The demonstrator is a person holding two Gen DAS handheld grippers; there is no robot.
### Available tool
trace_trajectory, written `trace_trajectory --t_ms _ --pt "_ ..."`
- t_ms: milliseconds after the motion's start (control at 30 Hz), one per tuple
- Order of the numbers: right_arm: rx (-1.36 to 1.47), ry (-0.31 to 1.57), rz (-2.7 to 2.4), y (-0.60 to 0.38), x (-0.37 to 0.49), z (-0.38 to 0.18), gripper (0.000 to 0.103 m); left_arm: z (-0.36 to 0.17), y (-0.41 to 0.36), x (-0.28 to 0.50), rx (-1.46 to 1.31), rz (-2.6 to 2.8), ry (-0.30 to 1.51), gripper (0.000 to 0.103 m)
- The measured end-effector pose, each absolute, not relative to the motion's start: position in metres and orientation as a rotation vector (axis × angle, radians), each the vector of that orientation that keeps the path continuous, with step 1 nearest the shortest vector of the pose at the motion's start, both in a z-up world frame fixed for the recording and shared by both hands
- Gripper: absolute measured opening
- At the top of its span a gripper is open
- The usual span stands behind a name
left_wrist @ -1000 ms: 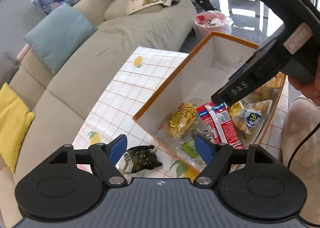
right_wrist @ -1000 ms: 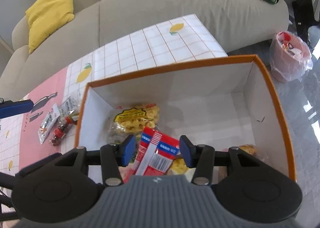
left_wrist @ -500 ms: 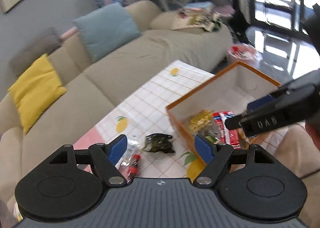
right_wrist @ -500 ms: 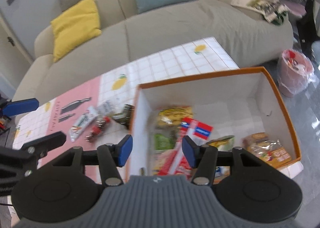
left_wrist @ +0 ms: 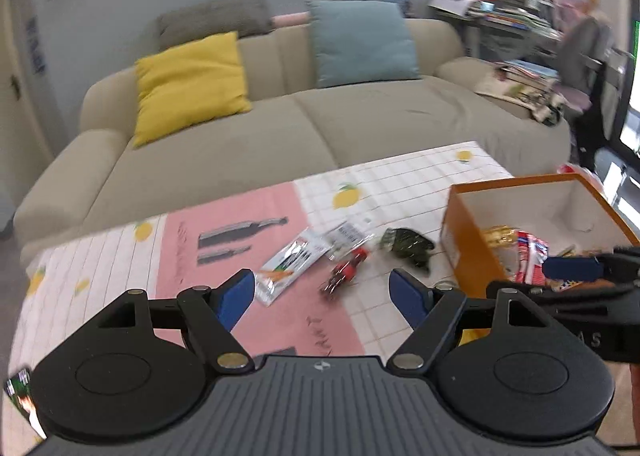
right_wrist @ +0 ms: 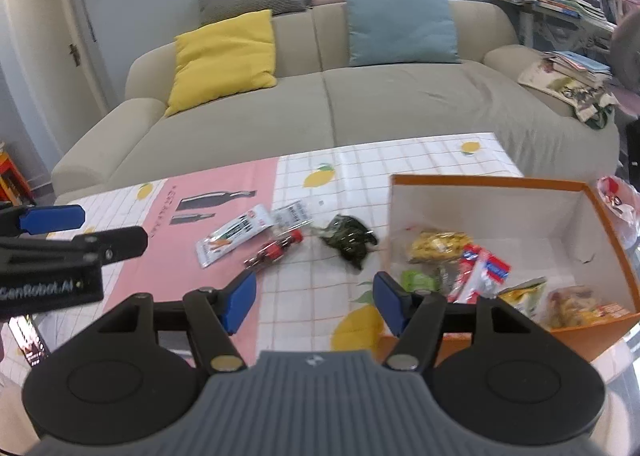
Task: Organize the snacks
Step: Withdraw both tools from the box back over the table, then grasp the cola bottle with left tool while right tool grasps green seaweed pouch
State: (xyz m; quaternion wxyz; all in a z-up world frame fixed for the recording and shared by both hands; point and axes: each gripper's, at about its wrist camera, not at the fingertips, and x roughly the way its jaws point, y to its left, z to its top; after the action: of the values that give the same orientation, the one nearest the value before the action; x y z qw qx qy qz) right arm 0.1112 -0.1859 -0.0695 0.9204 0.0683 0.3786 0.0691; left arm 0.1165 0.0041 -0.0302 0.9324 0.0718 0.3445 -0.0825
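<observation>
1. Left wrist view. My left gripper (left_wrist: pixel 322 298) has pulled back from the orange box (left_wrist: pixel 466 252) and now hangs over the pink panel of the tablecloth (left_wrist: pixel 224 248). Its jaws are spread wide, with nothing between them. Loose snacks lie ahead on the cloth: a white carrot-print packet (left_wrist: pixel 290 264), a clear wrapper (left_wrist: pixel 346 236) partly overlapping it, a red-capped packet (left_wrist: pixel 346 272) and a dark green packet (left_wrist: pixel 406 242) just beside the box's near wall. My right gripper (left_wrist: pixel 572 268) shows at the right edge, in front of the box.

2. Right wrist view. My right gripper (right_wrist: pixel 314 302) has just been opening and holds nothing; the red-and-white packet (right_wrist: pixel 482 268) that was between its fingers a second ago now lies inside the box (right_wrist: pixel 496 184) among the yellow and green snacks. The view has swung away from the box interior toward the loose packets; the green one (right_wrist: pixel 348 238) is nearest.

3. Judgement: one drop-off is done, about four packets are left on the table, and both grippers are free for the next pickup.
</observation>
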Motion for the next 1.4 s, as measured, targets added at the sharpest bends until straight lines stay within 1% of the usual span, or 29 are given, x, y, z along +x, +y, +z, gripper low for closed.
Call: trace_trajectory --t_ms 267,433,733,833,967,1033,1067,1133,1200,1400 --pt "0.084 0.801 0.192 -0.155 0.106 -0.095 0.064 -0.066 0.041 0.11 0.066 -0.137 0.772 0.09" --pt "0.038 0.8 0.252 -0.137 0.11 -0.109 0.063 -0.078 0.055 0.11 0.04 -0.153 0.772 0.09" --pt "-0.042 0.818 0.278 -0.115 0.137 -0.129 0.062 -0.098 0.065 0.137 0.025 -0.204 0.788 0.088" --pt "-0.065 0.825 0.264 -0.11 0.154 -0.136 0.055 -0.104 0.063 0.151 0.052 -0.231 0.781 0.087" --pt "-0.105 0.825 0.244 -0.109 0.179 -0.145 0.051 -0.115 0.06 0.171 0.05 -0.271 0.794 0.085" --pt "-0.148 0.822 0.228 -0.109 0.191 -0.151 0.051 -0.12 0.056 0.181 0.063 -0.29 0.803 0.084" --pt "-0.178 0.827 0.221 -0.109 0.197 -0.154 0.05 -0.123 0.055 0.186 0.072 -0.299 0.803 0.083" --pt "-0.238 0.841 0.206 -0.108 0.208 -0.16 0.047 -0.128 0.05 0.2 0.084 -0.323 0.807 0.082" --pt "-0.296 0.87 0.181 -0.106 0.22 -0.167 0.046 -0.133 0.046 0.213 0.078 -0.353 0.816 0.081" --pt "-0.258 0.924 0.125 -0.109 0.248 -0.186 0.044 -0.16 0.032 0.252 0.095 -0.425 0.865 0.076"
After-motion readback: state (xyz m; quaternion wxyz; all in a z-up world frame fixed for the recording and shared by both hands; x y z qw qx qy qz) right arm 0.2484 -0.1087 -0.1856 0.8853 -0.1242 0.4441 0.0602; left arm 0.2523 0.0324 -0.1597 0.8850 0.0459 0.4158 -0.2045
